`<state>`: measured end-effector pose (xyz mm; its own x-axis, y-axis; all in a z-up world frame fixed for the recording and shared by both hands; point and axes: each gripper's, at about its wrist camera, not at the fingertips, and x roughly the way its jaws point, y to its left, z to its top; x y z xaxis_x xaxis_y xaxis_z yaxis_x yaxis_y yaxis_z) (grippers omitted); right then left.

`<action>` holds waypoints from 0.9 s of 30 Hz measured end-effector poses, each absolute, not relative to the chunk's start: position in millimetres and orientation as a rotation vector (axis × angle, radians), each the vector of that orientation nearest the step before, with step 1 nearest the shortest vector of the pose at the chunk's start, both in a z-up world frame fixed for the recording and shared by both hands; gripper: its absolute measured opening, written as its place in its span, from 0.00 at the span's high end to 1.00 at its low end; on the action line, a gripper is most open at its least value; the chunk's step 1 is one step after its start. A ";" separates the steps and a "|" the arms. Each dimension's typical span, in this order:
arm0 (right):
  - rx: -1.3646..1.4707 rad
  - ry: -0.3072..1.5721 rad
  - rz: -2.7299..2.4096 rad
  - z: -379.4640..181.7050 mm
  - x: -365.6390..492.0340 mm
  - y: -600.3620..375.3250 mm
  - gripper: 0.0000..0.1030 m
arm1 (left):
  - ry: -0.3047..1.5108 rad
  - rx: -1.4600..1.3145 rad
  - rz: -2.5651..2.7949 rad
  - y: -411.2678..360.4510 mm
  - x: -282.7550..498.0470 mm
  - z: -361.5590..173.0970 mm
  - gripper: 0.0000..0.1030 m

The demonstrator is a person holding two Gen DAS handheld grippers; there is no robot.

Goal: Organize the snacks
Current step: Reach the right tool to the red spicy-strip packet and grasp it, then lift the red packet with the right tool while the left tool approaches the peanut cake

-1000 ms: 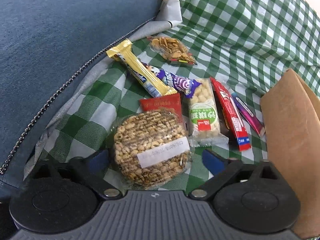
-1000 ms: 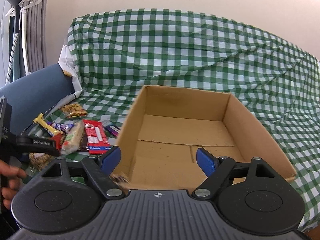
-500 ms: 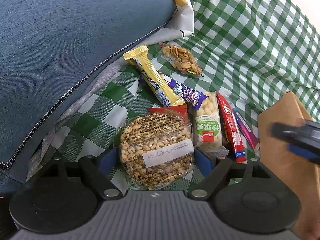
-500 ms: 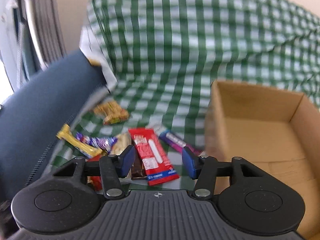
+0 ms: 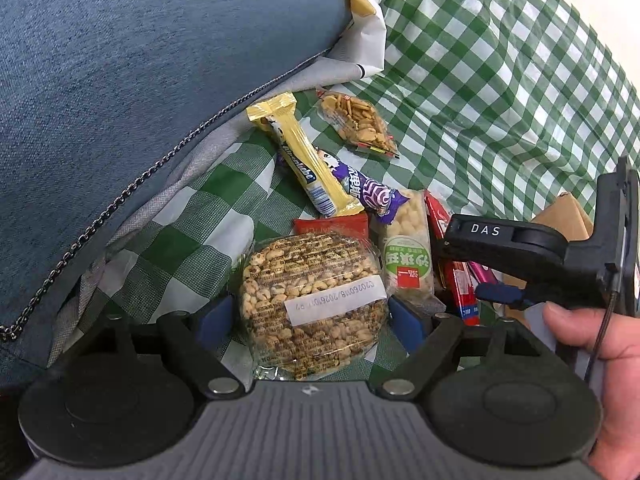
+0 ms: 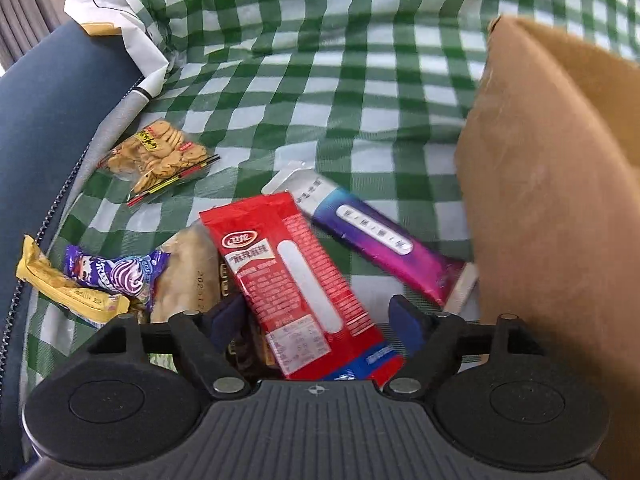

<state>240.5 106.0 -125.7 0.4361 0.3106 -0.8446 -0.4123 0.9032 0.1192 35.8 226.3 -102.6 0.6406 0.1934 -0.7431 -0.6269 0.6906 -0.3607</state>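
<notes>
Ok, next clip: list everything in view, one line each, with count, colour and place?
Puffed grain cake: 1, tan-brown, clear wrap, between left tongs' fingers.
Red wafer pack: 1, red, between right tongs' fingers.
Purple-pink bar: 1, right of red pack, by box.
Cracker bag: 1, clear, orange crackers, far left on cloth.
Yellow bar: 1, beside cushion.
Purple candy pack: 1, partly under yellow bar.
Puffed rice bar: 1, pale, green label, right of cake.
Small red packet: 1, behind cake.
Cardboard box: 1, brown, right.
Checked cloth: green-white, underneath.
Blue cushion: 1, left.
Left tongs: black, open.
Right tongs: black, open.
Right hand: holding right tongs.
</notes>
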 end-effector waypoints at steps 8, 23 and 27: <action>-0.058 0.955 0.524 -117.6 231.2 98.5 0.63 | 0.727 -0.660 0.510 226.3 35.0 -102.4 0.16; -0.078 0.847 0.589 -54.3 149.4 46.7 0.91 | 0.710 -0.620 0.521 219.4 29.8 -93.6 0.17; -0.122 0.825 0.612 -39.8 107.7 33.6 0.91 | 0.695 -0.574 0.509 214.8 21.9 -85.1 0.17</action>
